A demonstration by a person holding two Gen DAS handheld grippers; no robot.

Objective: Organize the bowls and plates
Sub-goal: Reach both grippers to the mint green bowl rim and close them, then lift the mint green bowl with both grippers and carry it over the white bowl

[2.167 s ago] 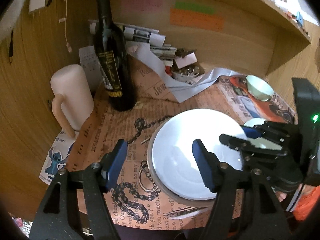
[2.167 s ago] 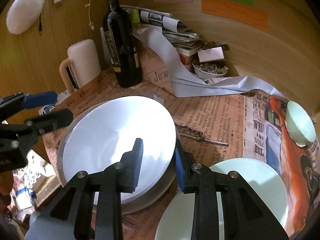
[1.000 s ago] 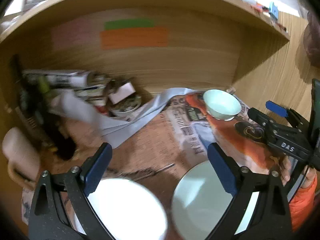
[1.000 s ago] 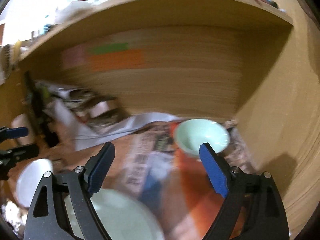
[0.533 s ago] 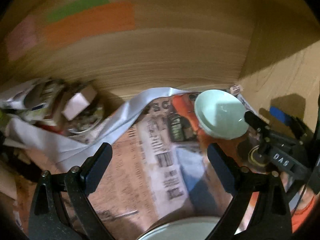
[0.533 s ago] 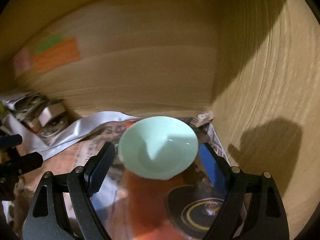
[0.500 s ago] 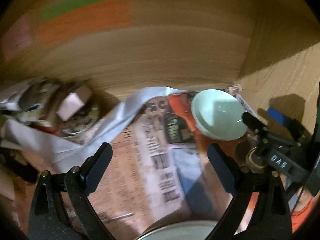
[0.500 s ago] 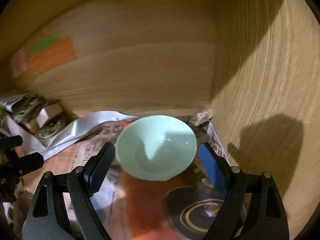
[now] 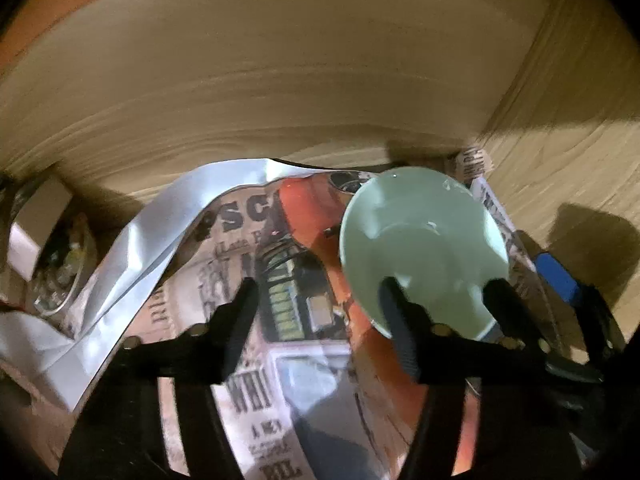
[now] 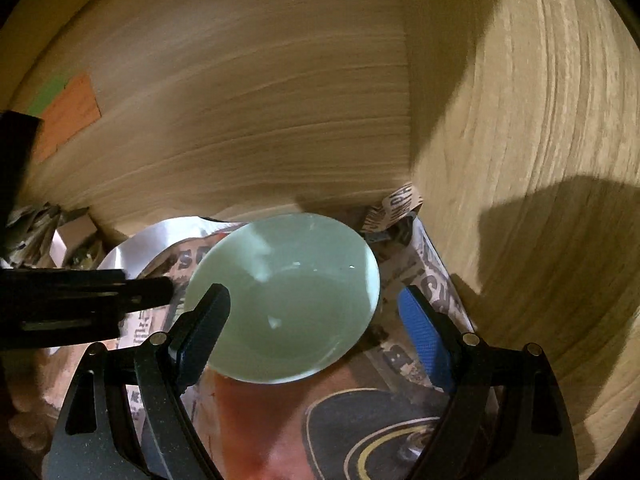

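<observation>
Wood corner now nearer; left gripper (image 9: 320, 316) closing on nothing, right gripper (image 10: 316, 320) still released, straddling bowl (image 10: 288, 292).

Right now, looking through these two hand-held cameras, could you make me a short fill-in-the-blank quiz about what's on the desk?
1. The pale green bowl sits in the desk's back ____ corner.
2. The bowl stands upright and holds ____.
3. The desk under the bowl is covered with printed ____.
4. The fingers of the right gripper have pads coloured ____.

Missing words: right; nothing; newspaper; blue
</observation>
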